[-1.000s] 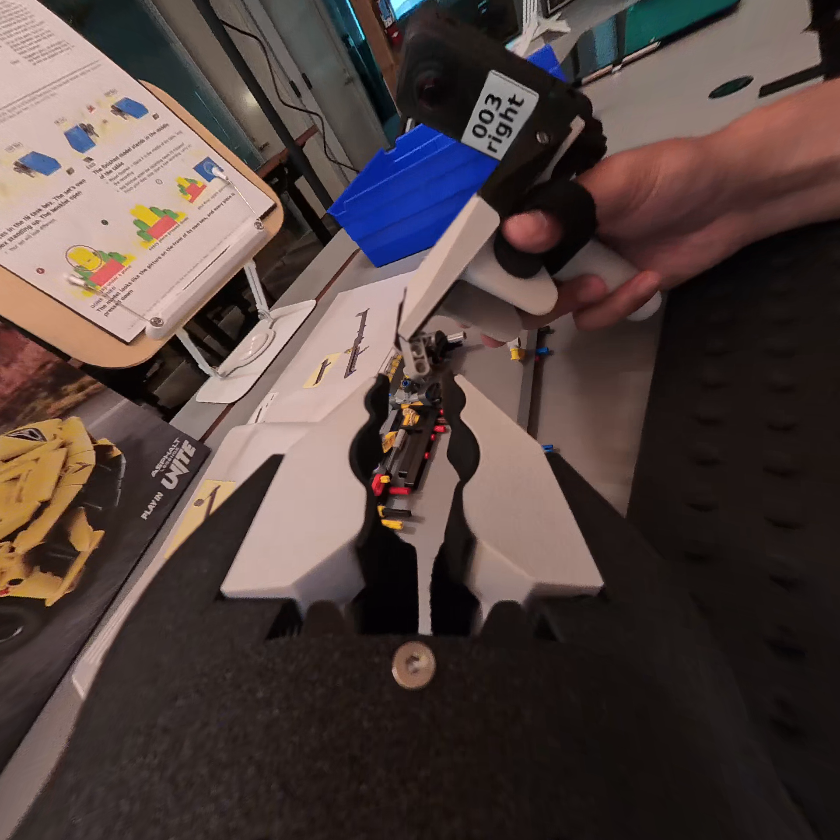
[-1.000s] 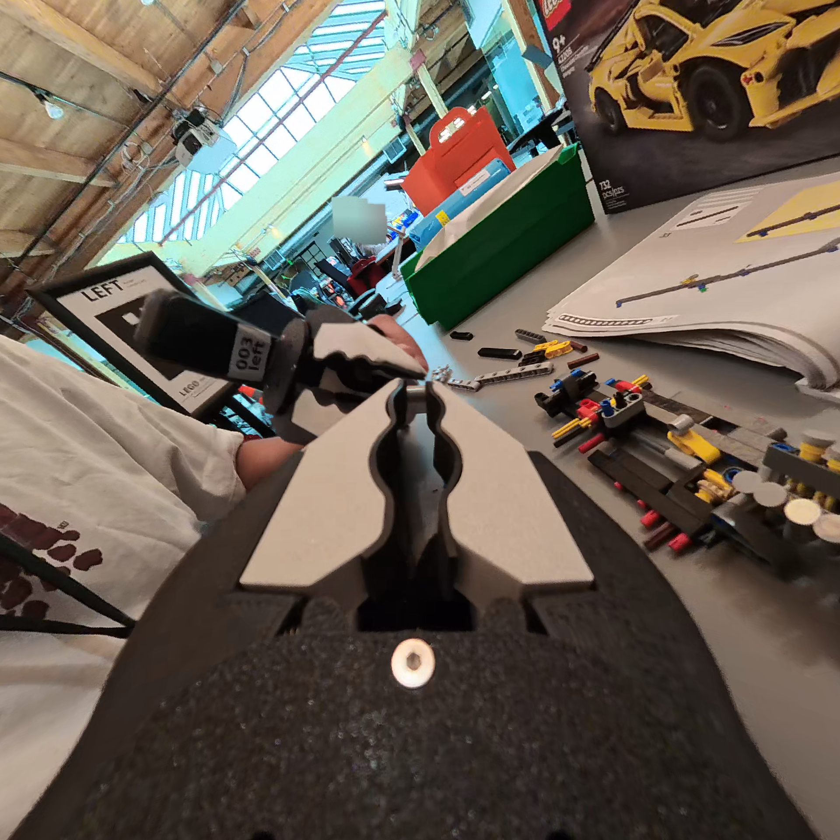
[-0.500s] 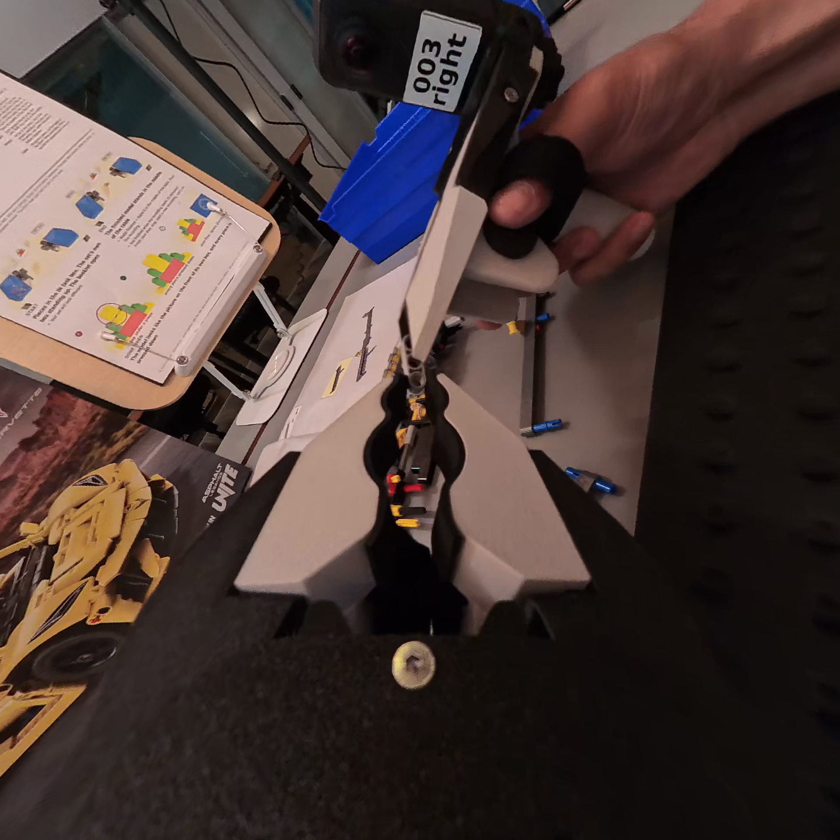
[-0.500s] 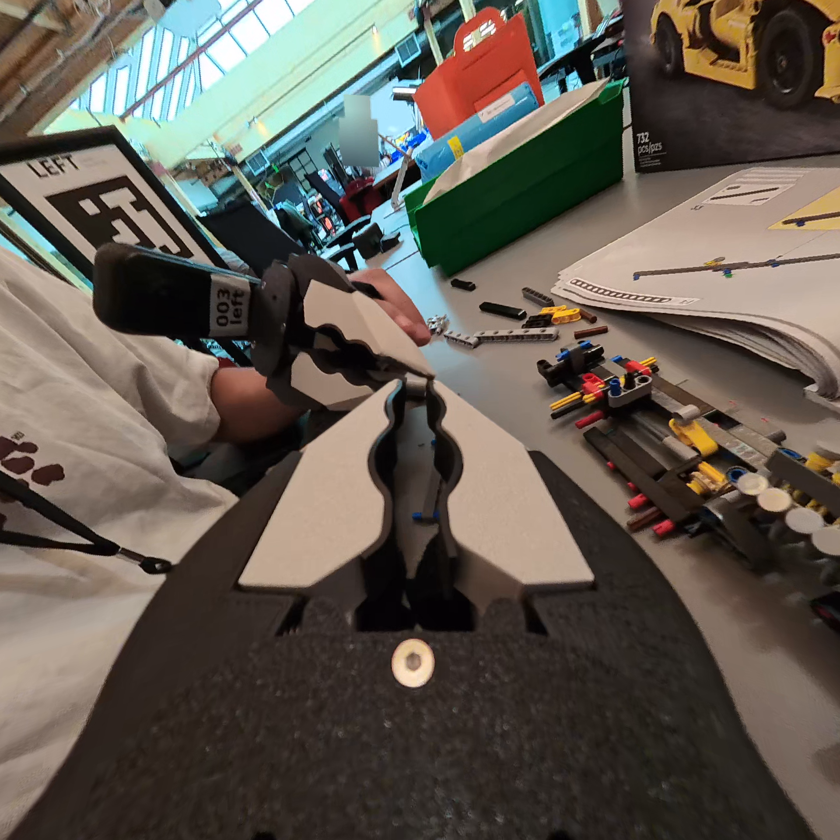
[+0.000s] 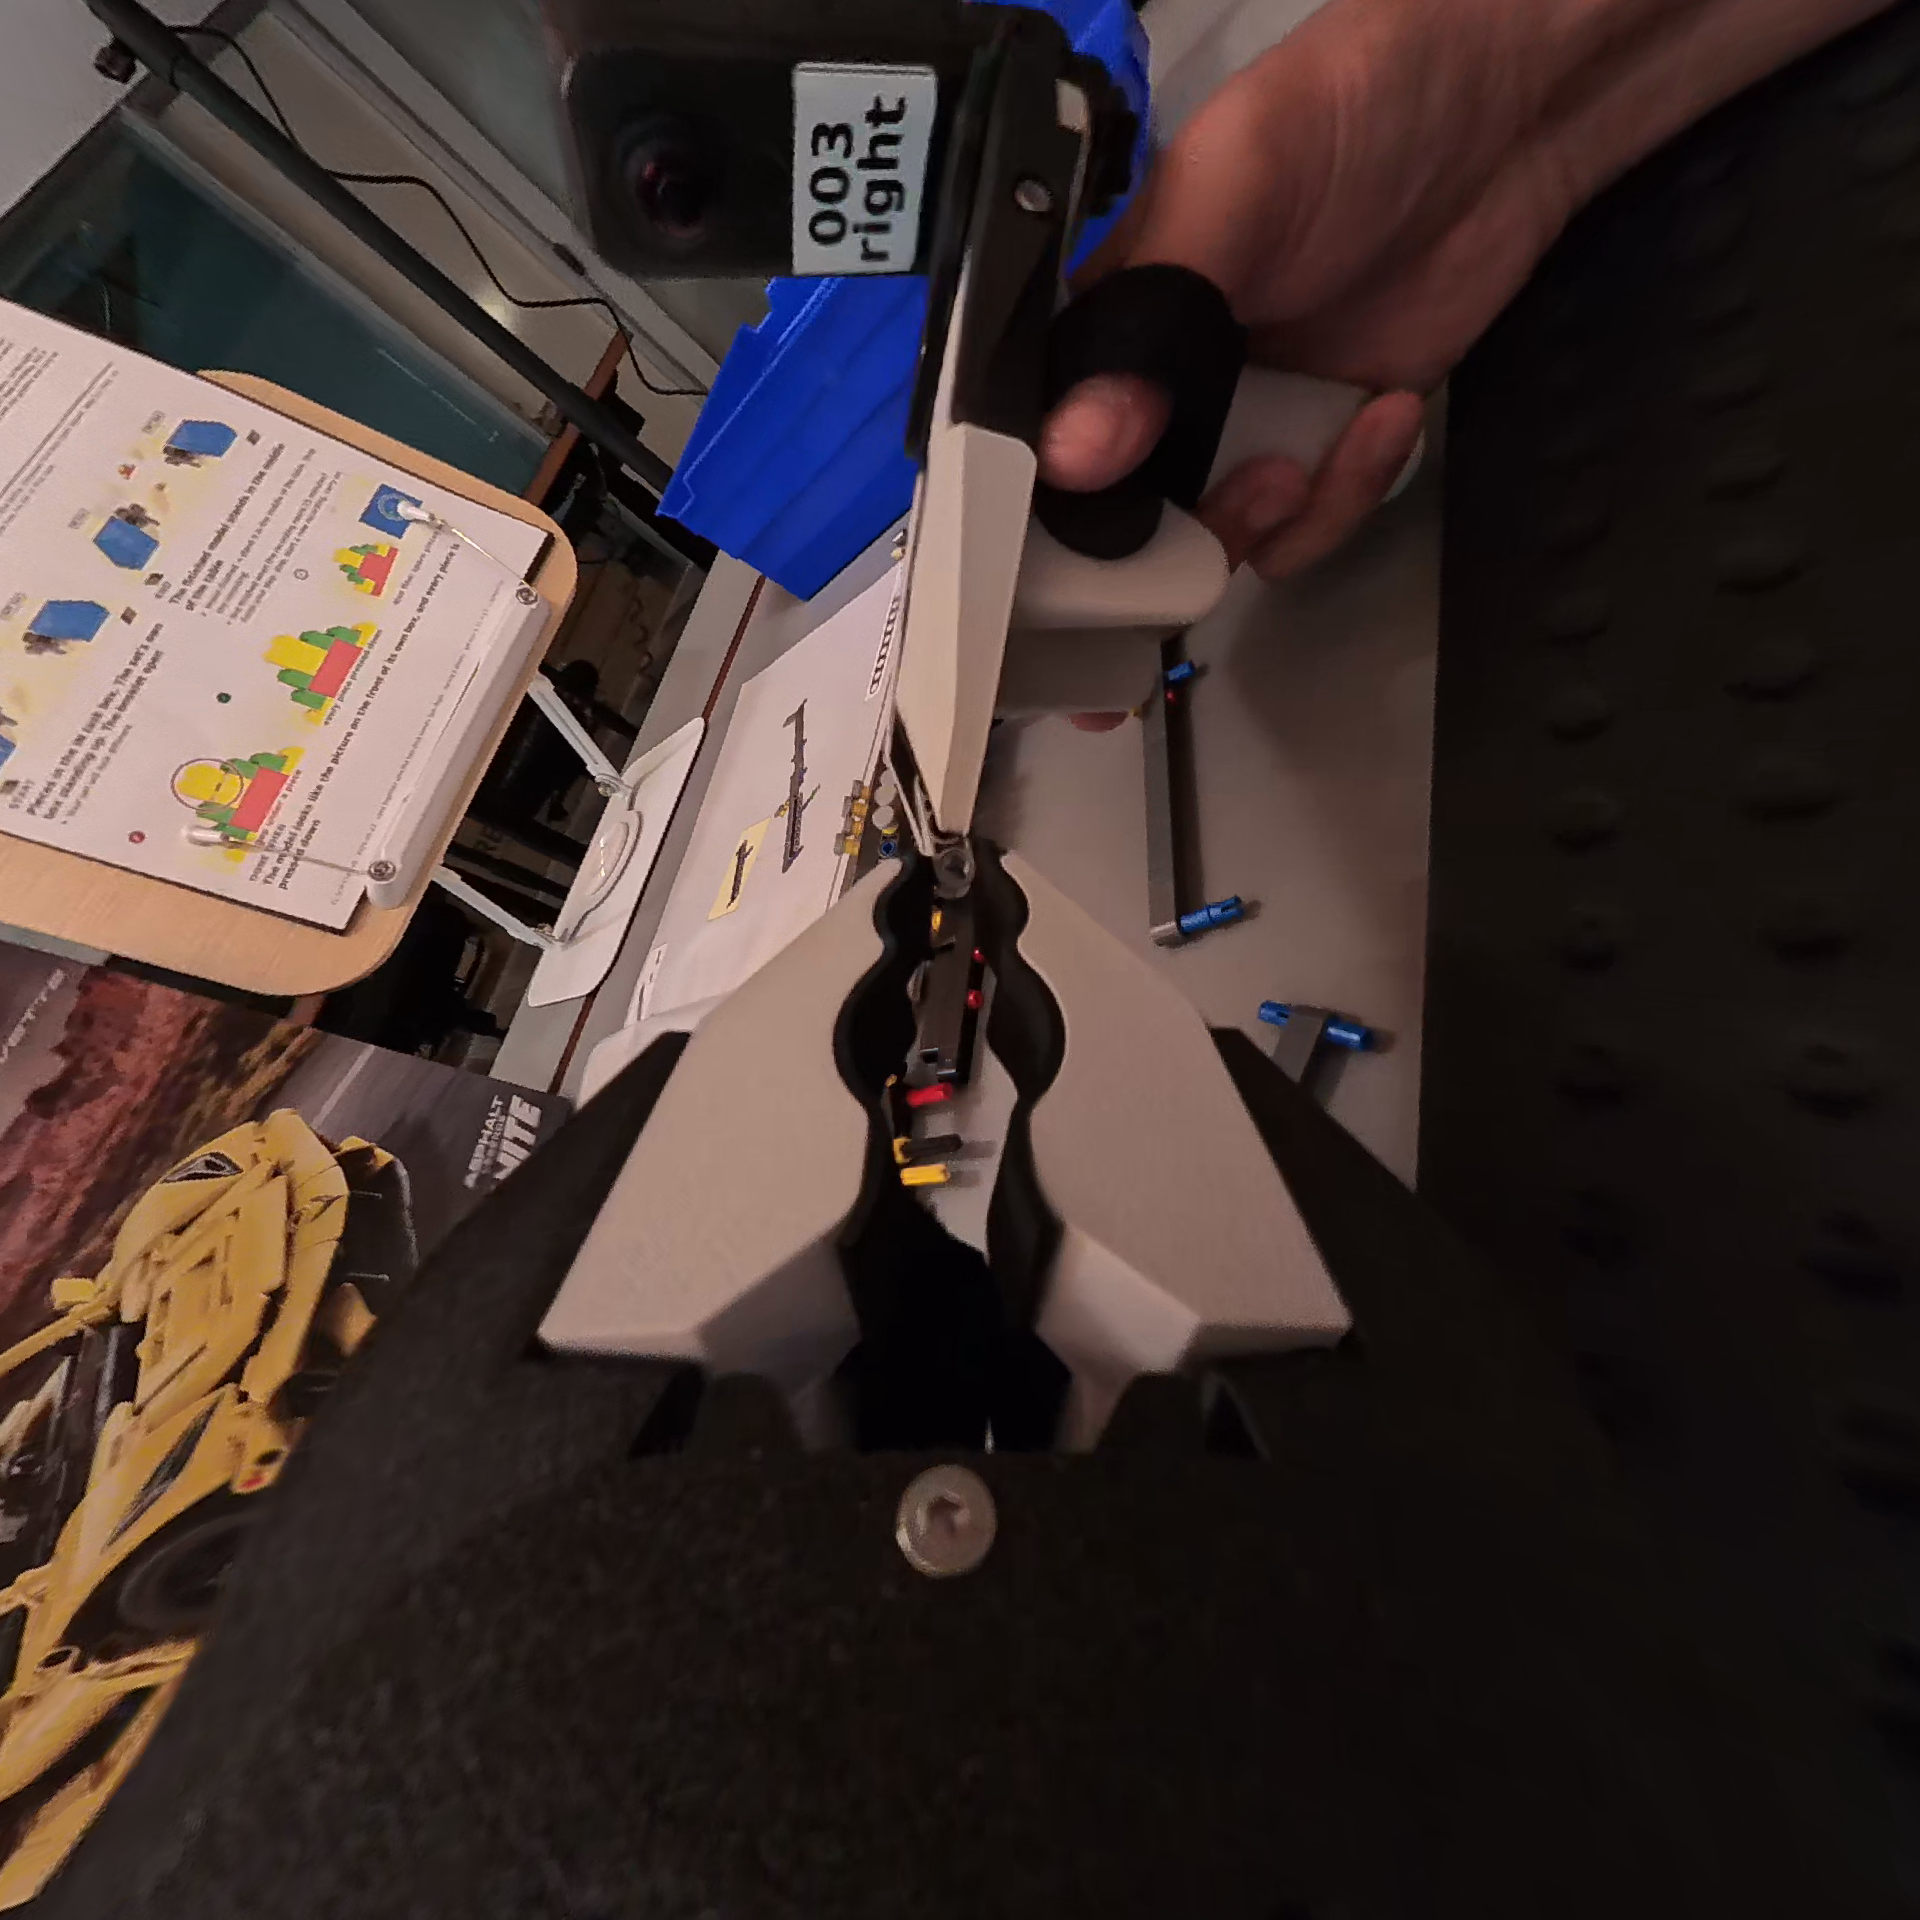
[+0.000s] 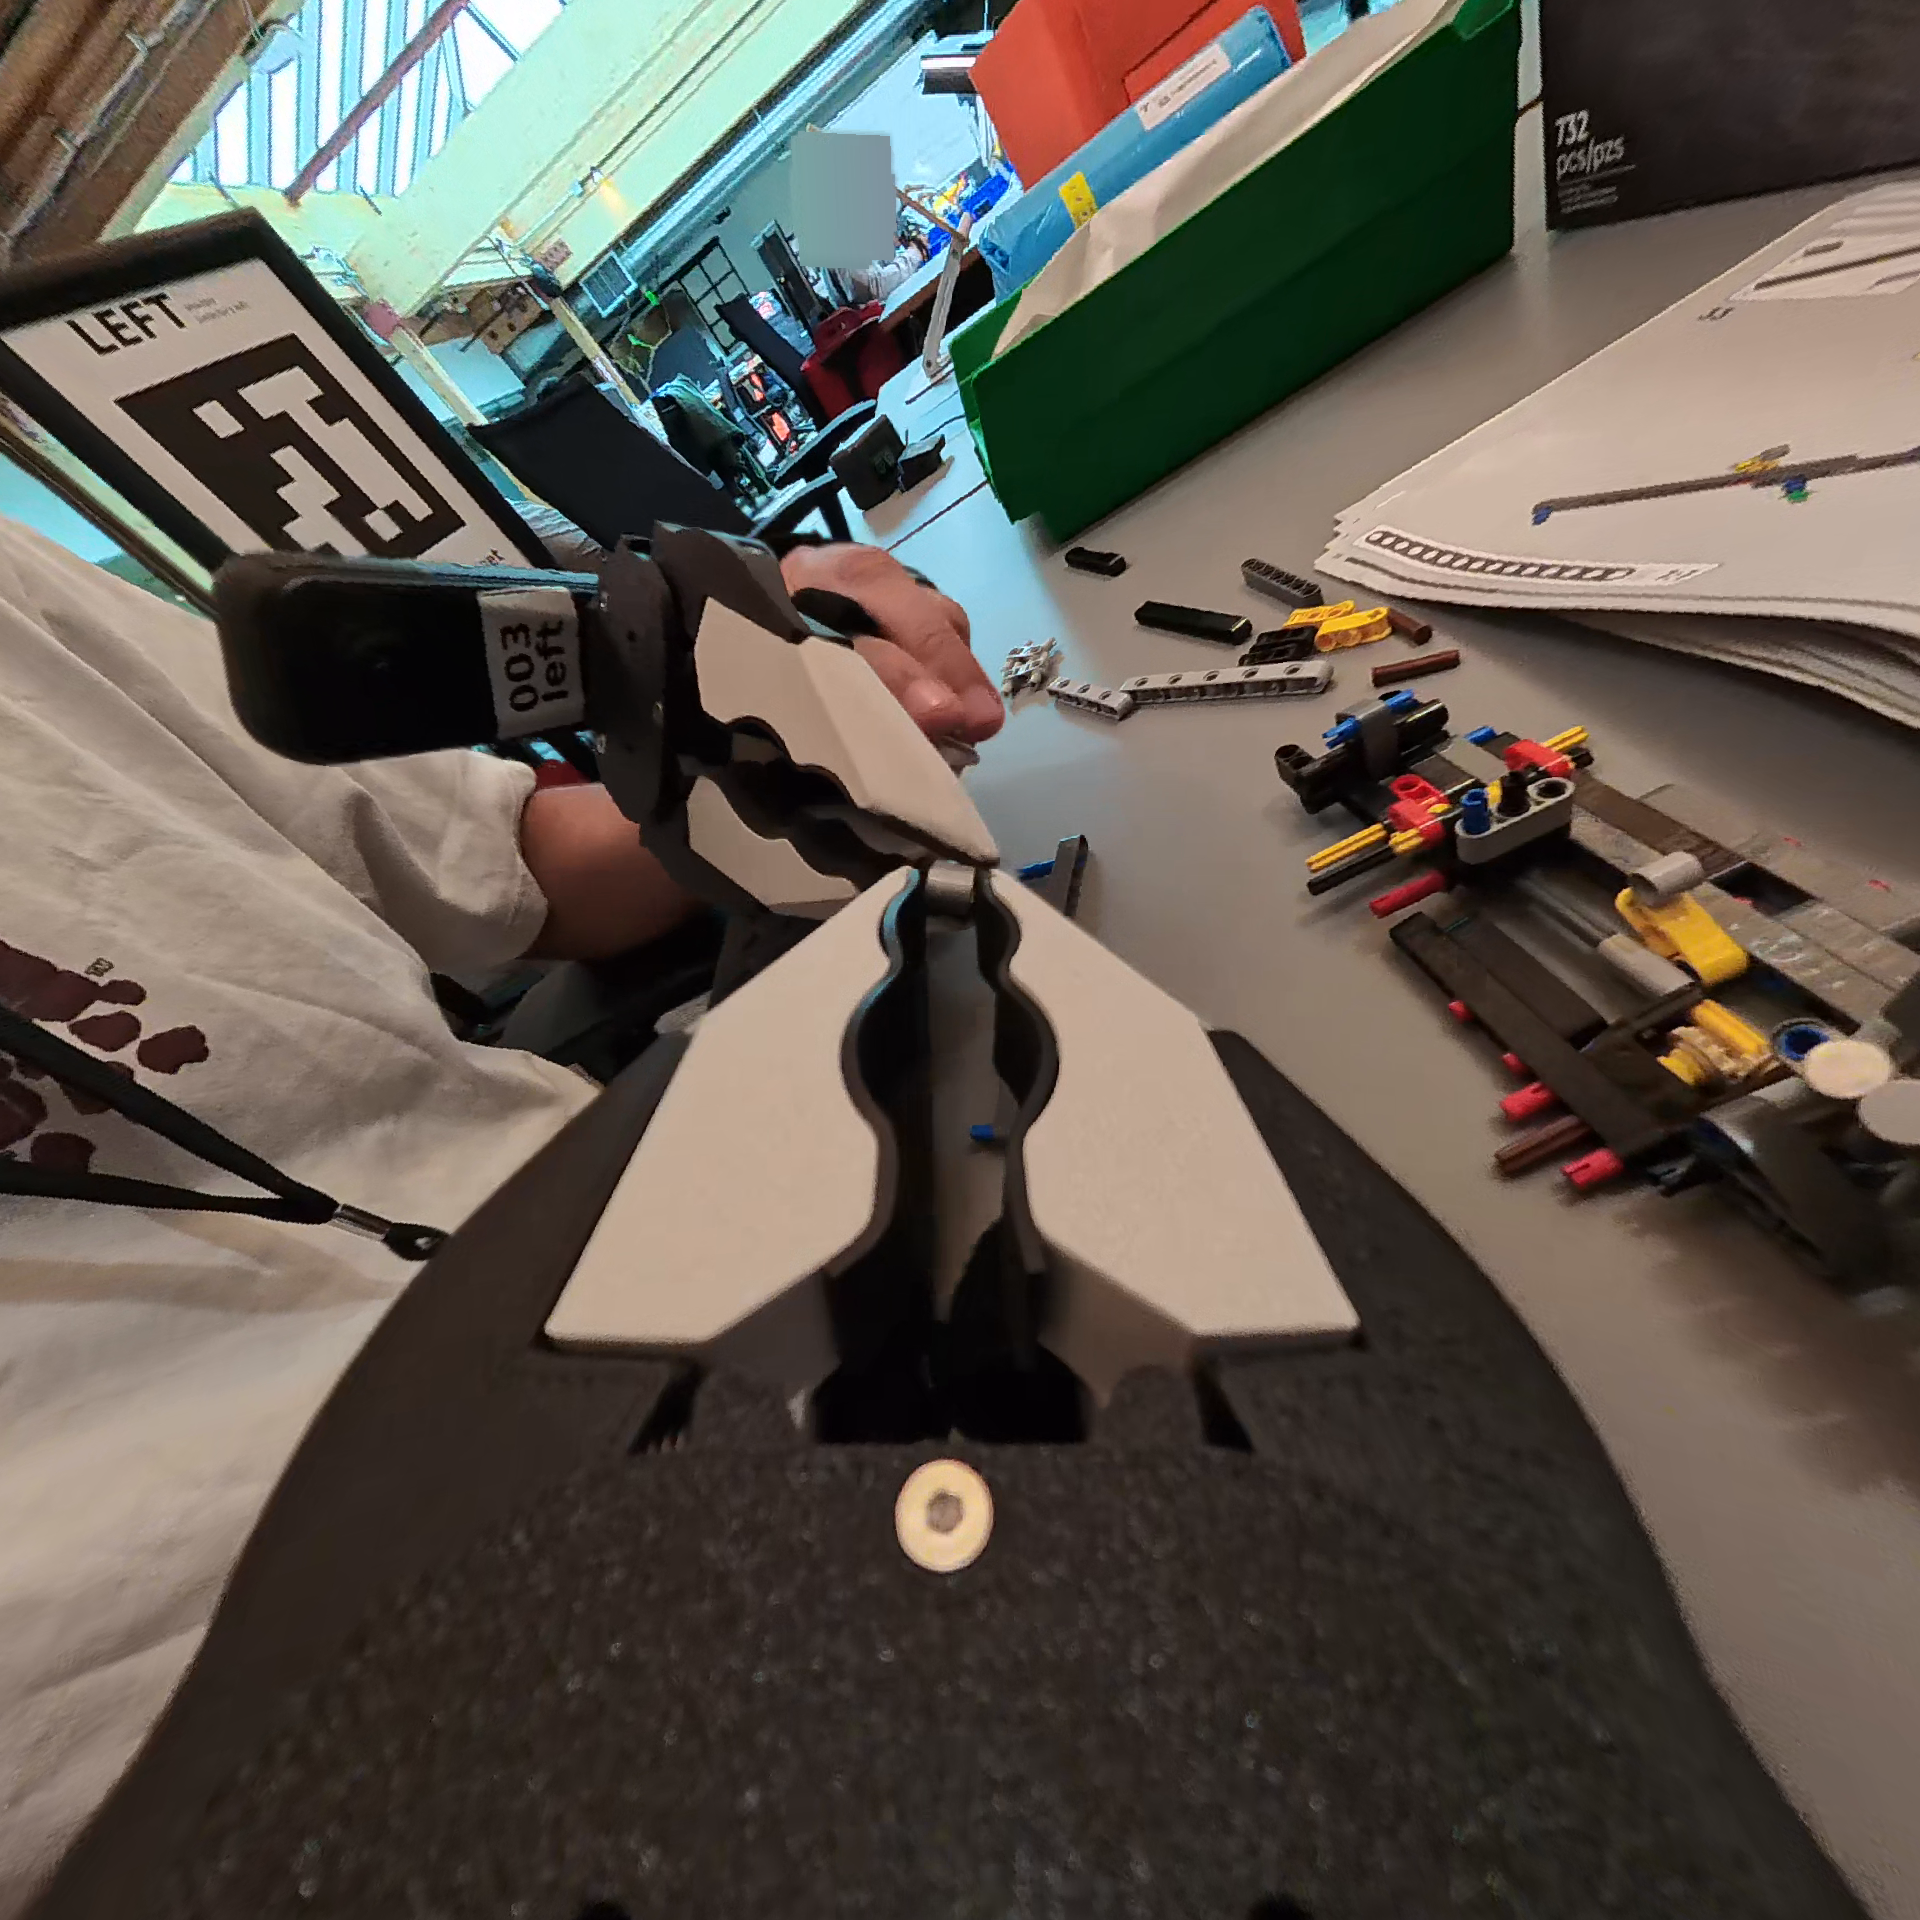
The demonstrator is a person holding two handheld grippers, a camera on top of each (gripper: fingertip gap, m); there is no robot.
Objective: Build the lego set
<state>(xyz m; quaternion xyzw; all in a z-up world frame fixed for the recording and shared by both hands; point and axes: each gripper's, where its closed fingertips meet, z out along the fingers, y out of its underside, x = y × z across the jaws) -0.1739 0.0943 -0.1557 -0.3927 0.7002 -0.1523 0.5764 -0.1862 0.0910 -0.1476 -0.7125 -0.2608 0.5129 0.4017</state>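
- Both sets of fingertips meet on one small grey piece (image 6: 948, 888): your right gripper (image 6: 948, 883) is pinched on it at its very tips, and your left gripper (image 5: 951, 868) appears to be nipped on the same piece from the other side, held above the table (image 6: 1195, 935).
- You have both tools on a tiny part with little pad on it; if you twist or pull unevenly, I judge it could pop out and drop among the loose parts below.
- Just beyond the tips, two short grey parts with blue pins (image 5: 1205, 918) lie loose on the table, apart from each other; a dropped piece could be hard to pick out there.
- Farther on, the half-built black chassis (image 6: 1558, 935) with red, yellow and blue pins lies flat, well apart from your tips; it is the set's main assembly, and you have yet to bring the grey piece to it.
- Loose beams (image 6: 1226, 683) sit past it, then the open instruction booklet (image 6: 1662, 499) and green bin (image 6: 1247, 322).
- Swinging your right gripper towards the chassis could sweep those beams.
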